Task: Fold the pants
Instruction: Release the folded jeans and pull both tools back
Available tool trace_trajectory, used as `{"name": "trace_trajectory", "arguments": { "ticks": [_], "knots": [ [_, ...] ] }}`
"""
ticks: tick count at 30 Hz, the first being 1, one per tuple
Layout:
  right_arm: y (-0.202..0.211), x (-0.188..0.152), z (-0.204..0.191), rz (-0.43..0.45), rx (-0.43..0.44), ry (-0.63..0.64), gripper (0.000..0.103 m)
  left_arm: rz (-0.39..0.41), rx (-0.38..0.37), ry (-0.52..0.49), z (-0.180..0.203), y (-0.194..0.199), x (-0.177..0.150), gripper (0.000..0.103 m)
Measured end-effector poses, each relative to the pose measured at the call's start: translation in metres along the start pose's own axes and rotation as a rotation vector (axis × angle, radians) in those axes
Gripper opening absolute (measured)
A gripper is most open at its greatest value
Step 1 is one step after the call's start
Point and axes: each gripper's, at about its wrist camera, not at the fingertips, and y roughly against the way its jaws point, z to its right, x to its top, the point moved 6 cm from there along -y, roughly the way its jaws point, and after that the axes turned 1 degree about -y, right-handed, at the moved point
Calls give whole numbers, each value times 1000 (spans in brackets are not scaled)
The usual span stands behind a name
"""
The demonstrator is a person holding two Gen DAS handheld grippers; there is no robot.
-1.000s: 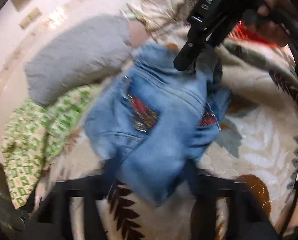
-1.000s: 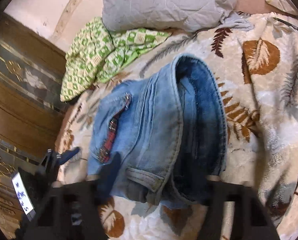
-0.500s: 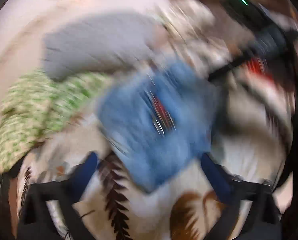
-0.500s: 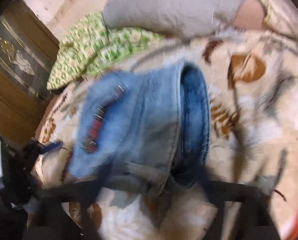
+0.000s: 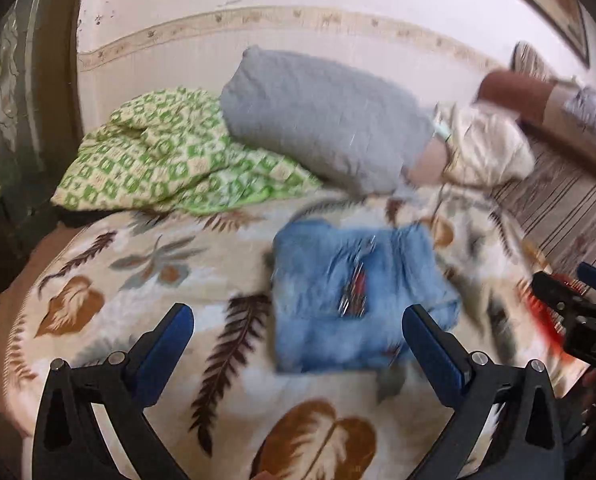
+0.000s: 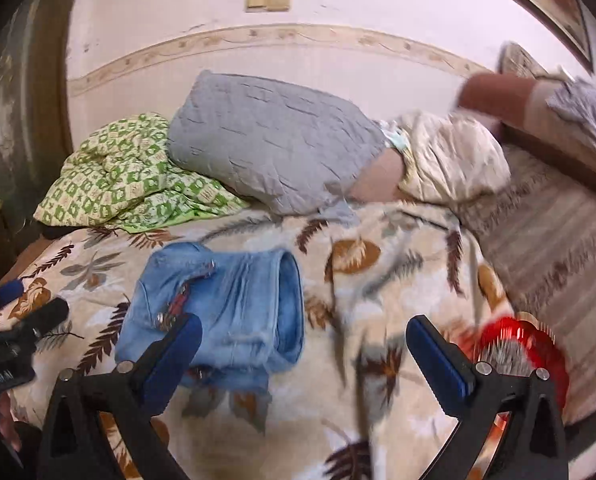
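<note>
Leafy bed cover fills the room's middle, and both tools hang above it. The left tool has its two blue fingers far apart with nothing between them, and the right tool is wide apart and holds nothing too. Just past them the jeans lie on the bed in a small folded bundle, with the rolled edge on the right side in the right view. Denim is thick and a bit heavy, soft but not floppy, and not slippery, so I think a thick folded edge or the waistband is a good place to pinch. Behind the jeans sit a gray pillow and a green checked blanket. A second ago both tools were low and right at the jeans, nearly closed; now they have let go, opened, and pulled up and back, and the bundle lies flatter.
</note>
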Motion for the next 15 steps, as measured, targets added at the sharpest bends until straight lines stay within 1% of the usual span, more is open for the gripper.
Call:
{"name": "trace_trajectory", "arguments": {
  "ticks": [3,5,10,15],
  "knots": [
    [-5,-20,7,-71,19,-48,103,-16,25,21,-4,4,-13,103],
    [-8,-28,8,-94,29,-58,103,-23,22,35,-7,7,-15,103],
    [-7,-31,9,-92,18,-55,103,-22,30,33,-11,10,-14,103],
    [-3,-26,6,-71,8,-34,103,-29,27,43,-13,10,-16,103]
  ]
}}
